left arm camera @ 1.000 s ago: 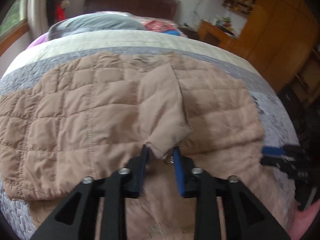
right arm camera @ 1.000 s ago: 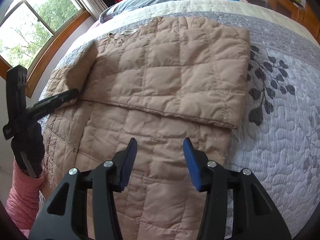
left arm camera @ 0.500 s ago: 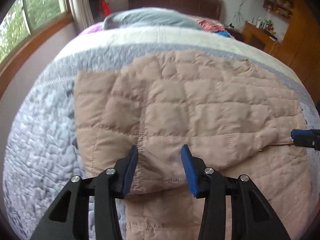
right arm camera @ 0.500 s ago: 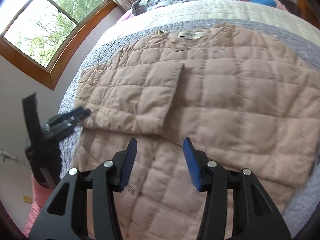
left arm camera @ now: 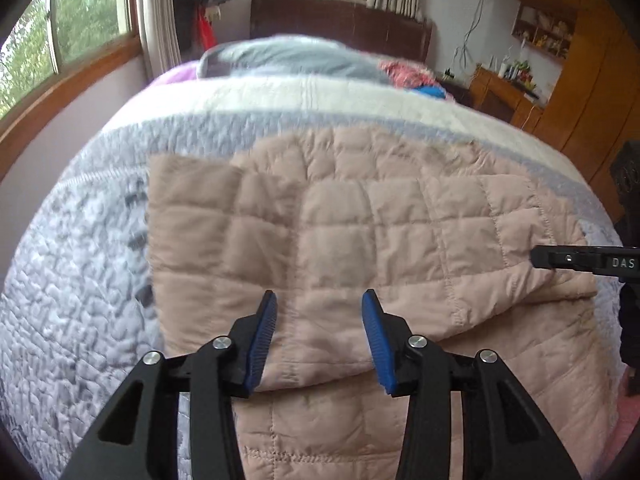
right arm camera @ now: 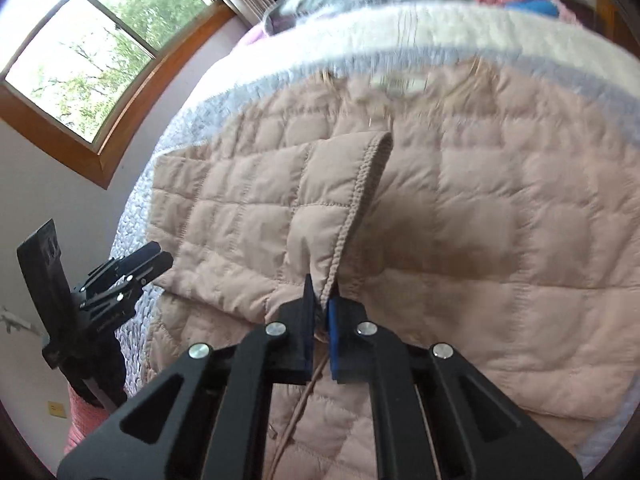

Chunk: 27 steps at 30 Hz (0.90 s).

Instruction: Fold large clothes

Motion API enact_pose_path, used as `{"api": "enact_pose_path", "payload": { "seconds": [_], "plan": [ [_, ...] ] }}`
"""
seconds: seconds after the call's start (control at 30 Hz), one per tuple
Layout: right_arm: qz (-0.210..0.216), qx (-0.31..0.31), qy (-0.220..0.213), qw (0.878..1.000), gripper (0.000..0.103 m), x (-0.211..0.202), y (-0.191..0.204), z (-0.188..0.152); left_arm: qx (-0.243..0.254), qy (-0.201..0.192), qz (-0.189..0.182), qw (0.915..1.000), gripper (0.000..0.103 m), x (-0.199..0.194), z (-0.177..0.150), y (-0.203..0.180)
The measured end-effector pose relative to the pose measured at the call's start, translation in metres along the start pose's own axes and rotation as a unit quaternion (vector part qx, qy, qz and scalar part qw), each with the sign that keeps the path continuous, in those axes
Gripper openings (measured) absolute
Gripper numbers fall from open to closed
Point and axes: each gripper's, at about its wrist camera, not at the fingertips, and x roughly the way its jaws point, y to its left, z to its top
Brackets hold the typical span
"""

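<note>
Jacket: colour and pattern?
Tan-pink jacket, stitched in a square quilted grid; clearest in the left wrist view.

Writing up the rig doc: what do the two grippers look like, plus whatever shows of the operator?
Both the left gripper and the right gripper have matte black angular finger arms with triangular cutouts, silver round screw heads, and blue ribbed pads. White "DAS" lettering marks the right gripper's side. A pink sleeve shows below the left gripper. No cables visible.
</note>
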Motion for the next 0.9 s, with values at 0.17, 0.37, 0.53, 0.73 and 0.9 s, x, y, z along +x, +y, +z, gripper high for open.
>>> {"api": "enact_pose_path", "payload": {
  "seconds": [0.17,0.37,0.53,0.73,0.9],
  "plan": [
    [-0.059,-0.015,-0.066,0.996,0.004,-0.074,-0.013,-0.014,0.013,-0.018,-0.003,0.9998,0.044,-0.007,0.015,-0.018],
    [-0.116,0.033,-0.090,0.989,0.004,-0.115,-0.069,-0.032,0.026,0.014,-0.003,0.9996,0.044,0.032,0.019,-0.039],
    [-0.113,0.083,-0.060,0.988,0.004,-0.090,-0.119,-0.048,0.027,0.056,0.000,0.9981,0.042,0.072,0.012,-0.041],
    [-0.116,0.104,-0.028,0.987,0.006,-0.040,-0.142,-0.059,0.022,0.057,-0.010,0.9981,0.043,0.081,0.007,-0.036],
    [-0.141,0.093,-0.034,0.985,0.012,-0.049,-0.128,-0.058,0.034,0.052,0.015,0.9979,0.043,0.073,0.007,-0.044]
  ]
}}
